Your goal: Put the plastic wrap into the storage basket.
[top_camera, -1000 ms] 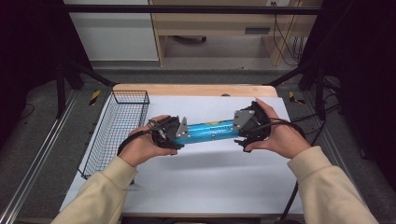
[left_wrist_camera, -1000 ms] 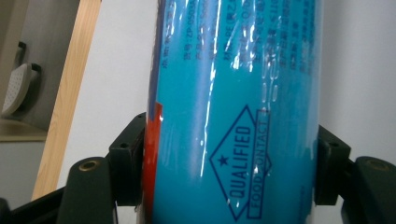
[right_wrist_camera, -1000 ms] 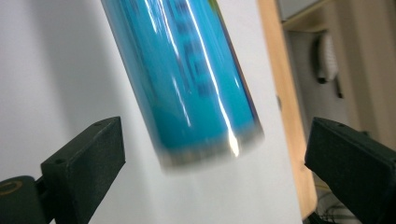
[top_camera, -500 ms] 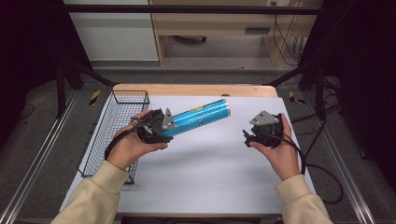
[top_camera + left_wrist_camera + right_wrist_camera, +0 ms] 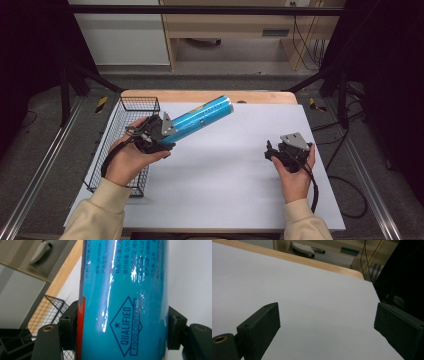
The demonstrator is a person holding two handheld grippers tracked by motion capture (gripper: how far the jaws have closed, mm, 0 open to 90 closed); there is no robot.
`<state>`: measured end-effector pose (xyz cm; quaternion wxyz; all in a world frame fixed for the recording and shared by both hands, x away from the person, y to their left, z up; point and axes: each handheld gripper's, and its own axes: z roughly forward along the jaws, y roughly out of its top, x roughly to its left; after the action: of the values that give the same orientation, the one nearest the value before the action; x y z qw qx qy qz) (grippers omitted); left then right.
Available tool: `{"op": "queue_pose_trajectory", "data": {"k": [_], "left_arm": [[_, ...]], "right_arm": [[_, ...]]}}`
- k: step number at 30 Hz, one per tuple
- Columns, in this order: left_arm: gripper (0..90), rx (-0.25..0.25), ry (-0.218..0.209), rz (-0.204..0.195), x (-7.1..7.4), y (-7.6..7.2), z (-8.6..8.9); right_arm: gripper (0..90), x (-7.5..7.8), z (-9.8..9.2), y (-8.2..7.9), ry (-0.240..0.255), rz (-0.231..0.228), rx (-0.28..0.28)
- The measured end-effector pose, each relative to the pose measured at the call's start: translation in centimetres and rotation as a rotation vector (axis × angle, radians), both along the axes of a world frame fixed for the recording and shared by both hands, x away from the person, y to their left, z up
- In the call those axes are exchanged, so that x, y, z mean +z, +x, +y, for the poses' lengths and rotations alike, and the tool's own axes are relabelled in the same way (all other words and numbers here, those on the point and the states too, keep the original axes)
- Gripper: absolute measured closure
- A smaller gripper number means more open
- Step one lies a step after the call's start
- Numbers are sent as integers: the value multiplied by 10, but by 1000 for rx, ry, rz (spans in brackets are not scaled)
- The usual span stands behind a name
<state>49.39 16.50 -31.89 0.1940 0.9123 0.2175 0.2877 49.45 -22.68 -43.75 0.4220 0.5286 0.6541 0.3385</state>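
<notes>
The white table (image 5: 225,190) is cut off at the near edge by the person's sleeves. At its left edge, the wire basket (image 5: 131,107) is partly hidden by the left hand; its contents cannot be made out. The blue tube (image 5: 200,117) slants up over the table, clamped at its lower end by the left gripper (image 5: 159,132). The right gripper (image 5: 272,152), well apart, has just been opening its jaws; they stand wide with nothing between.

high view above table (image 5: 235,200) looking forward-down, gripper views close, sharing its white top
</notes>
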Motion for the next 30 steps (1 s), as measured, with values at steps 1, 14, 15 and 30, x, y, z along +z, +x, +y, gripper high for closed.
{"op": "queue_pose_trajectory", "data": {"k": [1,14,15,30], "left_arm": [[313,6,1,1,0,0,1],[314,188,-7,29,10,-15,18],[314,207,-9,31,10,-17,20],[316,382,-53,45,20,-41,40]], "right_arm": [[60,-3,0,-2,13,8,5],[64,-10,13,-7,22,39,68],[64,-10,12,-7,26,43,67],[71,-2,9,-18,53,13,78]]}}
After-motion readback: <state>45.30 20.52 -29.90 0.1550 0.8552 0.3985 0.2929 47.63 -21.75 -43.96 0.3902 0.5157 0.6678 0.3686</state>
